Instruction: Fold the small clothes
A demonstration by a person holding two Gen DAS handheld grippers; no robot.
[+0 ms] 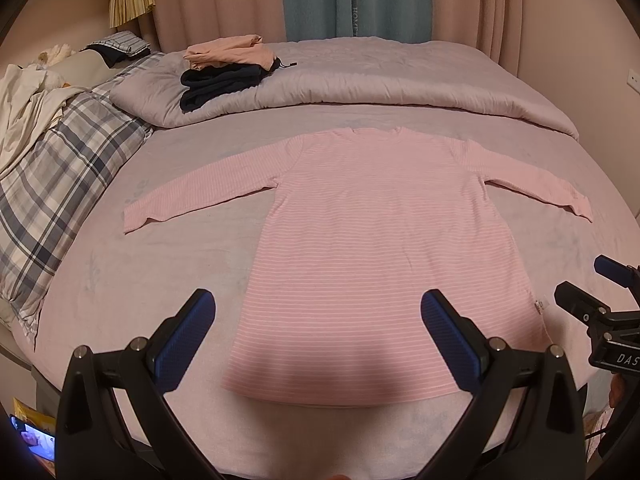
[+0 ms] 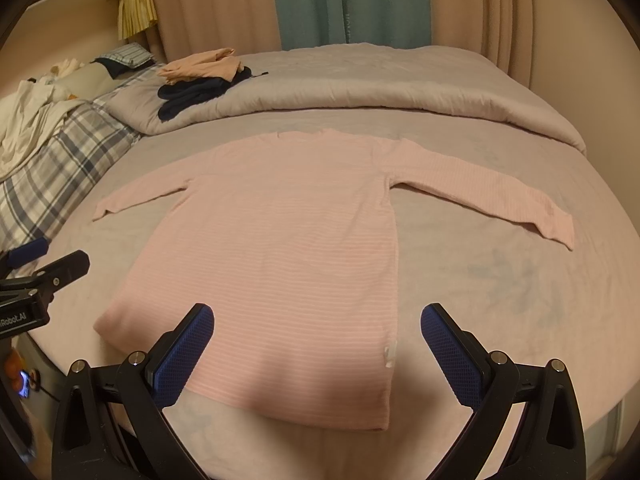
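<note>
A pink long-sleeved shirt with thin white stripes (image 1: pixel 372 240) lies flat on the bed, both sleeves spread out, hem toward me; it also shows in the right wrist view (image 2: pixel 280 248). My left gripper (image 1: pixel 318 308) is open and empty, hovering above the hem's left part. My right gripper (image 2: pixel 318 320) is open and empty above the hem's right corner, where a small white tag (image 2: pixel 389 354) shows. The right gripper also shows at the right edge of the left wrist view (image 1: pixel 600 292), and the left gripper at the left edge of the right wrist view (image 2: pixel 48 264).
The bed (image 1: pixel 160 280) has a pale pink sheet. A folded quilt (image 1: pixel 360 80) lies across the far side with a stack of folded dark and peach clothes (image 1: pixel 228 76) on it. A plaid pillow (image 1: pixel 60 168) and white cloth (image 1: pixel 24 108) lie left. Curtains (image 1: pixel 360 0) hang behind.
</note>
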